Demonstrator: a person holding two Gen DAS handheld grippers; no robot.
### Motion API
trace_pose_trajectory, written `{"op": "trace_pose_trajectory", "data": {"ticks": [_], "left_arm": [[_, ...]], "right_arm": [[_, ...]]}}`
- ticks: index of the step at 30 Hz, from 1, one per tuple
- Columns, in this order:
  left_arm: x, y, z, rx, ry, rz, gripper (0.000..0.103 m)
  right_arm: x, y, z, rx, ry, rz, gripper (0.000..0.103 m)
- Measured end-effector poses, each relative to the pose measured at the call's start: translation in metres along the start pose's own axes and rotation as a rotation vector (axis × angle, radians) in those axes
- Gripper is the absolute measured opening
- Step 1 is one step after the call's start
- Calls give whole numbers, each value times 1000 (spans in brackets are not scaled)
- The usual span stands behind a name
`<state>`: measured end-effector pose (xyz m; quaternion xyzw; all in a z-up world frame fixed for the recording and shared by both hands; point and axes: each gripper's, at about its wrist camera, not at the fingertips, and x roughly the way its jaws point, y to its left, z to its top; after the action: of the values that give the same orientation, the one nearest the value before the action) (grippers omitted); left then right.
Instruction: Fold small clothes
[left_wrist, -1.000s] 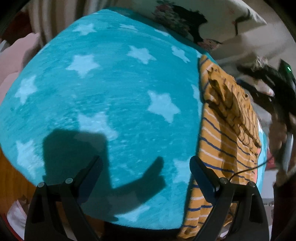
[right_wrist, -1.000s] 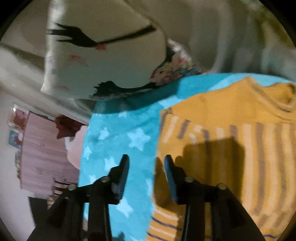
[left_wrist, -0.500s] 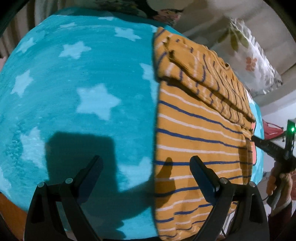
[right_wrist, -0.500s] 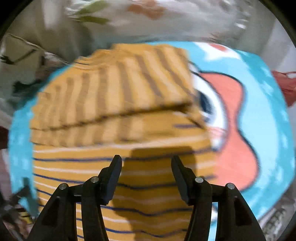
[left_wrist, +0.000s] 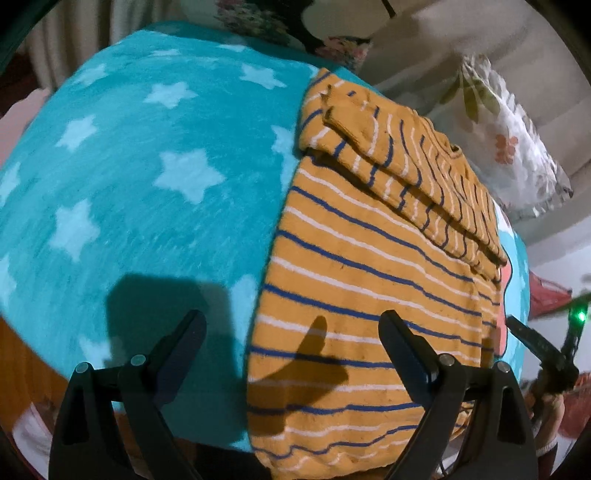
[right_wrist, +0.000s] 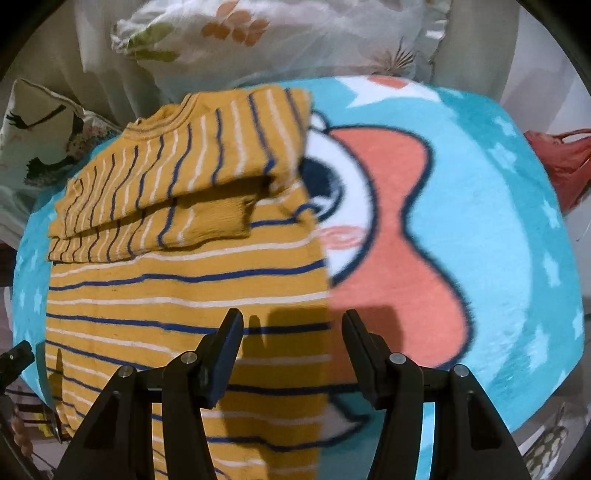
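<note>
A small orange shirt (left_wrist: 354, 280) with blue and white stripes lies flat on a teal star blanket (left_wrist: 147, 184), its sleeves folded across the upper part. It also shows in the right wrist view (right_wrist: 177, 273). My left gripper (left_wrist: 291, 350) is open and empty, hovering over the shirt's lower left edge. My right gripper (right_wrist: 291, 347) is open and empty above the shirt's lower right edge, where it meets the blanket's pink and white cartoon print (right_wrist: 388, 229). The right gripper also shows at the far right of the left wrist view (left_wrist: 543, 350).
Pillows lie behind the blanket: a floral one (right_wrist: 280, 33) and a white one with black bird prints (right_wrist: 40, 125). A red bag (right_wrist: 561, 166) sits at the right. The blanket's near edge drops off just below the grippers.
Both grippers have swung over the shirt's lower edge. The left view moved right from bare blanket onto the shirt; the right gripper moved toward the shirt's right side and its jaws have opened wider.
</note>
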<state>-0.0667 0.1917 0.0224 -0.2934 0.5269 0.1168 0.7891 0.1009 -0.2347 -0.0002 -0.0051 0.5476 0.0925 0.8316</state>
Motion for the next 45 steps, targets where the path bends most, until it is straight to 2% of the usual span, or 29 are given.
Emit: {"op": "trace_pose_trajectory", "data": {"ticks": [5,7,9,10,12,15,17,19,21,25,32,38,43,45], "left_arm": [[-15,7,-19,-52,-58,59,94],[-18,12,-29,-73,-71,72,94],[-19,19,-40,-108,-75,78,94],[-19,21,-45,-119,-74,80,94],[-17,22,-53,-126,-71,84,94],[-9,20,-65,-114,-48,77,94],[-2,16,-71,-96,-26,50,94],[5,14,-78,-91,-5,22,94],[6,12,-83,-79,-13,11,94],[5,10,-88,-73,-18,-65,94],[4,6,-103,-76,-21,-110,94],[11,13,-124,-150,17,-244,94],[21,2,-142,-136,50,-282,94],[22,-1,-145,-135,56,-289,86]], "right_arm": [[-27,-45,3,-174,-9,-149,65],[-32,-75,5,-237,6,-299,65],[-39,-101,4,-230,5,-406,65],[-45,-110,3,-213,-9,-398,65],[-55,-120,-5,-147,-36,-270,65],[-46,-111,-25,-70,-16,1,64],[-33,-92,-40,-51,23,174,50],[-22,-76,-52,-29,58,292,50],[-13,-65,-63,-15,92,367,50],[5,-53,-81,1,147,437,50],[10,-58,-95,106,158,581,50],[21,-43,-116,117,237,759,51],[26,-42,-130,153,247,814,51],[27,-41,-136,156,255,829,51]]}}
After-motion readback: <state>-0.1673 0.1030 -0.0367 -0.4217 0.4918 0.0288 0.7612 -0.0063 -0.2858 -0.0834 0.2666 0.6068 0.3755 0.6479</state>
